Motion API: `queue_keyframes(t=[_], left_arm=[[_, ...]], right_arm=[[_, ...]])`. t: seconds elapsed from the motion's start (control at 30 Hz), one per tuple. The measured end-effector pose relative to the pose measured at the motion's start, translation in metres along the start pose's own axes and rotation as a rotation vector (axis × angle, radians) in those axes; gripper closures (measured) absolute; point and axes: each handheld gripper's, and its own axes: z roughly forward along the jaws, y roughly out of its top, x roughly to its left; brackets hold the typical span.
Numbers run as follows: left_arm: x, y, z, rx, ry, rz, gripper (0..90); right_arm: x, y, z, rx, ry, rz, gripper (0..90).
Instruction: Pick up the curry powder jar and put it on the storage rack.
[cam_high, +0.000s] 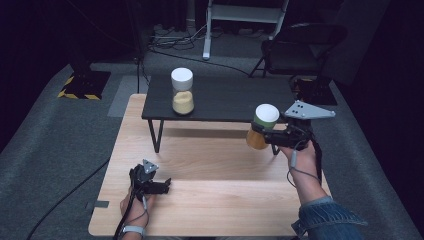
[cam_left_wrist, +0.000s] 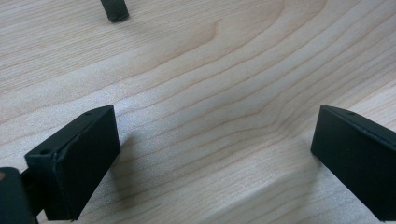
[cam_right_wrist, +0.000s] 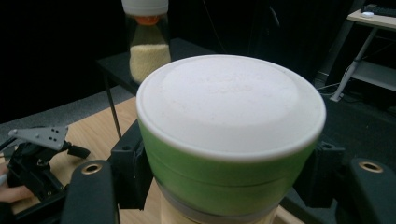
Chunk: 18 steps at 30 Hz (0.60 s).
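Observation:
My right gripper (cam_high: 264, 134) is shut on a jar (cam_high: 261, 127) with a white lid, a green band and yellowish contents, and holds it tilted in the air off the right front corner of the black shelf (cam_high: 235, 100). In the right gripper view the jar's lid (cam_right_wrist: 231, 100) sits close up, with a black jaw pressing on each side of the green band (cam_right_wrist: 224, 182). A second jar (cam_high: 182, 92), white-lidded and part full of yellow grains, stands upright on the shelf's left end. My left gripper (cam_high: 164, 185) rests low on the wooden table (cam_high: 225, 200), open, with bare wood between its jaws (cam_left_wrist: 215, 154).
The black shelf stands on thin legs at the back of the wooden table; one leg's foot (cam_left_wrist: 114, 9) lies just beyond my left gripper. A dark chair (cam_high: 300, 50) and a white stand (cam_high: 240, 15) are on the floor behind. Grey carpet surrounds the table.

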Motion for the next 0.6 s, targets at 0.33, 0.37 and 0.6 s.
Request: queue_keyframes(t=[0.33, 0.37, 0.6], left_arm=[[0.0, -0.001, -0.001, 0.001, -0.004, 0.003, 1.2], [0.0, -0.001, -0.001, 0.002, -0.004, 0.002, 1.2], [-0.001, -0.002, -0.001, 0.0, -0.005, -0.002, 1.2]], right_arm=[[-0.012, 0.032, 0.012, -0.013, -0.017, -0.015, 33.4], [-0.014, 0.035, 0.013, -0.016, -0.02, -0.013, 33.4], [-0.027, 0.048, 0.026, -0.026, -0.039, 0.013, 33.4]])
